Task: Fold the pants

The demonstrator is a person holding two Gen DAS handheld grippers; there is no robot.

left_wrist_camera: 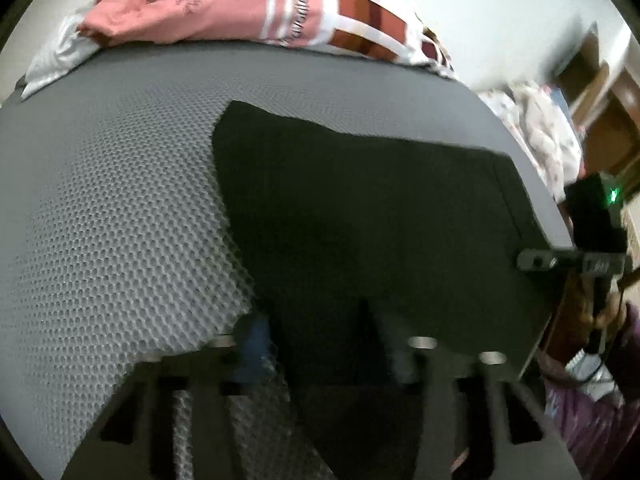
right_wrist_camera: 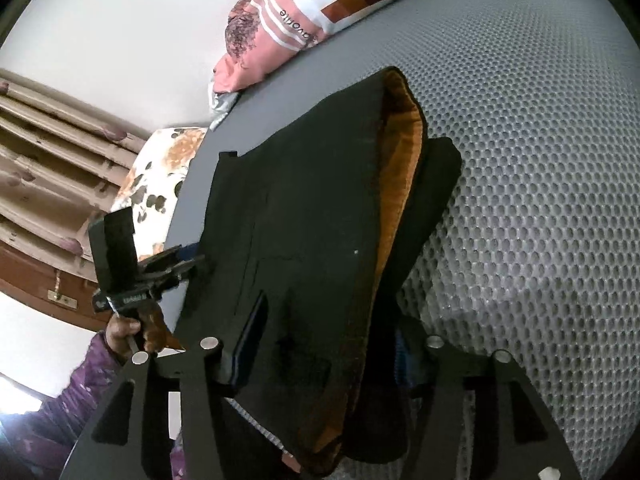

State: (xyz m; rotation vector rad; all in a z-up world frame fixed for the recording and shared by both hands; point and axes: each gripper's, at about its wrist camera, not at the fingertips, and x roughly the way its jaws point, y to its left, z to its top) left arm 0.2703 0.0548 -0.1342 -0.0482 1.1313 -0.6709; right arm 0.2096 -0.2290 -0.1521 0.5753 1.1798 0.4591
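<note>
The black pants [right_wrist_camera: 312,240] lie on a grey mat [right_wrist_camera: 520,160] with a honeycomb texture, which covers what looks like a bed. In the right wrist view they fill the centre, running from 12 o'clock down to 6 o'clock. The waist opening gapes near 1 o'clock and shows an orange-brown lining [right_wrist_camera: 400,184]; a darker flap of cloth sticks out past it toward 3 o'clock. A slit pocket shows near 7 o'clock of the garment, and a small white speck sits near its middle.

The right gripper [right_wrist_camera: 320,364] has the near edge of the pants between its 2 fingers at 6 o'clock, the jaws partly closed with cloth bunched in the gap; it appears to pinch the fabric. The left gripper [right_wrist_camera: 192,264] shows at 9 o'clock in that view, its tips at the pants' left edge, with a hand below it in a purple patterned sleeve [right_wrist_camera: 80,392].

In the left wrist view the pants [left_wrist_camera: 360,220] read as a flat, dark sheet from the centre to 4 o'clock. The left gripper [left_wrist_camera: 324,356] at 6 o'clock stands narrowly open with dark cloth between its fingers; whether the pads press on it I cannot tell.

A pink pillow [left_wrist_camera: 200,8] with white stripes lies at 12 o'clock, beyond the mat.
</note>
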